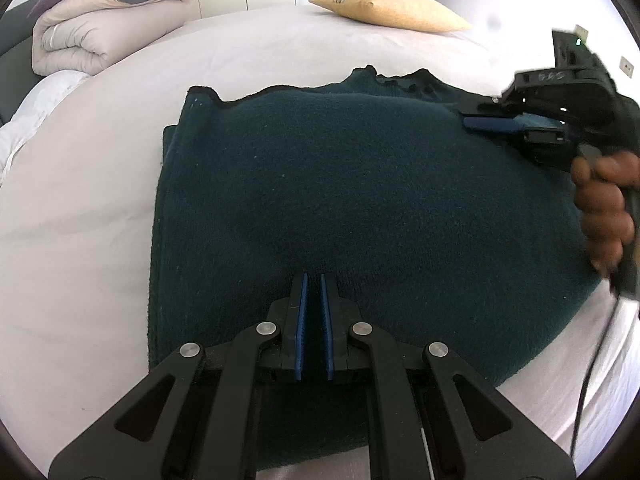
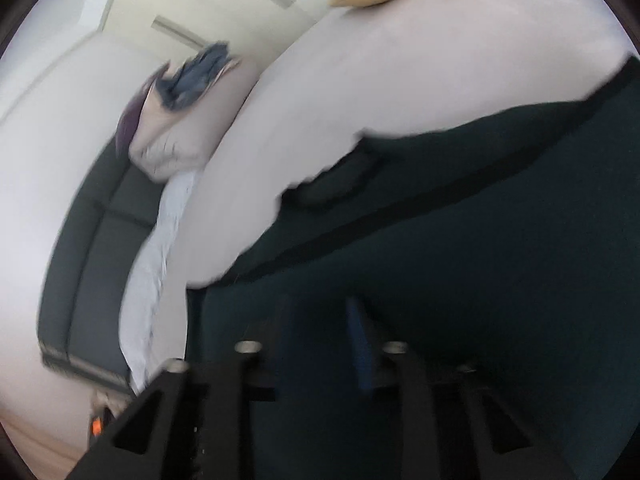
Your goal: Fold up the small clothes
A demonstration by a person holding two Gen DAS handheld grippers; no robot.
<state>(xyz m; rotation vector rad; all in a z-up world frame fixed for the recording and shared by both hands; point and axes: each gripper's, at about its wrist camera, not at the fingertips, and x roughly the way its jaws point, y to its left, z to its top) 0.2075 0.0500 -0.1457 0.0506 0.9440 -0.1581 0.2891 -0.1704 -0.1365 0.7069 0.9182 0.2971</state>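
Lying flat across the pale lilac bed sheet, the dark green knitted sweater sits partly folded, its left edge doubled over and its collar toward the far side. Your left tongs hover low over the near hem, blue pads nearly together with only a narrow gap and no cloth visibly between them. Your right tongs reach in at the far right shoulder area; whether they pinch any knit cannot be told from either view.

A likely risk: lifting one side alone could drag the thick knit and undo the doubled left edge, since the loose fabric would slide on the smooth sheet.

Only the left wrist view shows both tools and the whole garment, plus the yellow pillow and rolled cream duvet. The right wrist view, blurred, adds a dark headboard-like panel.
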